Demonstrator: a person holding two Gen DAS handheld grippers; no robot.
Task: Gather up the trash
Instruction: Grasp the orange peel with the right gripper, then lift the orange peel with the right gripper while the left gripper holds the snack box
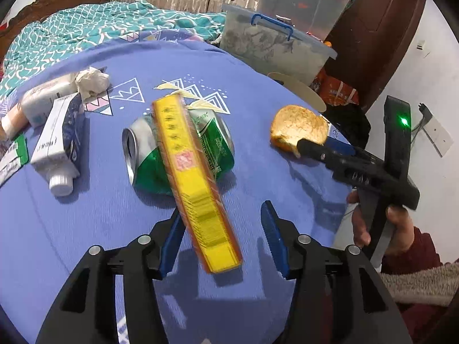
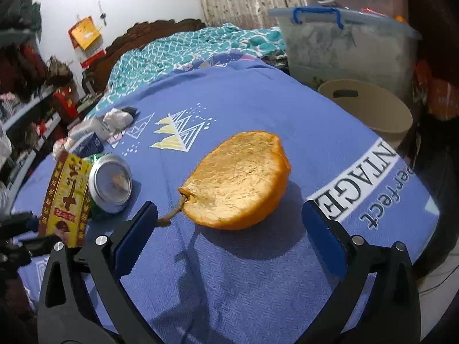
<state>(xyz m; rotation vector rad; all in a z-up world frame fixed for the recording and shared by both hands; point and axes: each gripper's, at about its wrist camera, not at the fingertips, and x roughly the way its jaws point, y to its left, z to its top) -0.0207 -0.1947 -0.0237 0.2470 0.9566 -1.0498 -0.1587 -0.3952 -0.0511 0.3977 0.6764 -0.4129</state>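
Note:
A yellow carton (image 1: 195, 183) stands between the fingers of my open left gripper (image 1: 223, 238), its left side against the left finger; it also shows in the right wrist view (image 2: 67, 197). Behind it lies a crushed green can (image 1: 149, 154), whose silver end shows in the right wrist view (image 2: 110, 183). An orange peel half (image 2: 241, 180) lies on the blue cloth just ahead of my open right gripper (image 2: 229, 235), between its fingers and touching neither. In the left wrist view the peel (image 1: 298, 129) sits at the right gripper's tip.
A toothpaste tube (image 1: 56, 149), crumpled tissue (image 1: 93, 81) and small packets lie at the left of the cloth. A beige bin (image 2: 370, 109) stands past the table's right edge, with a clear storage box (image 2: 344, 43) behind it. A bed lies beyond.

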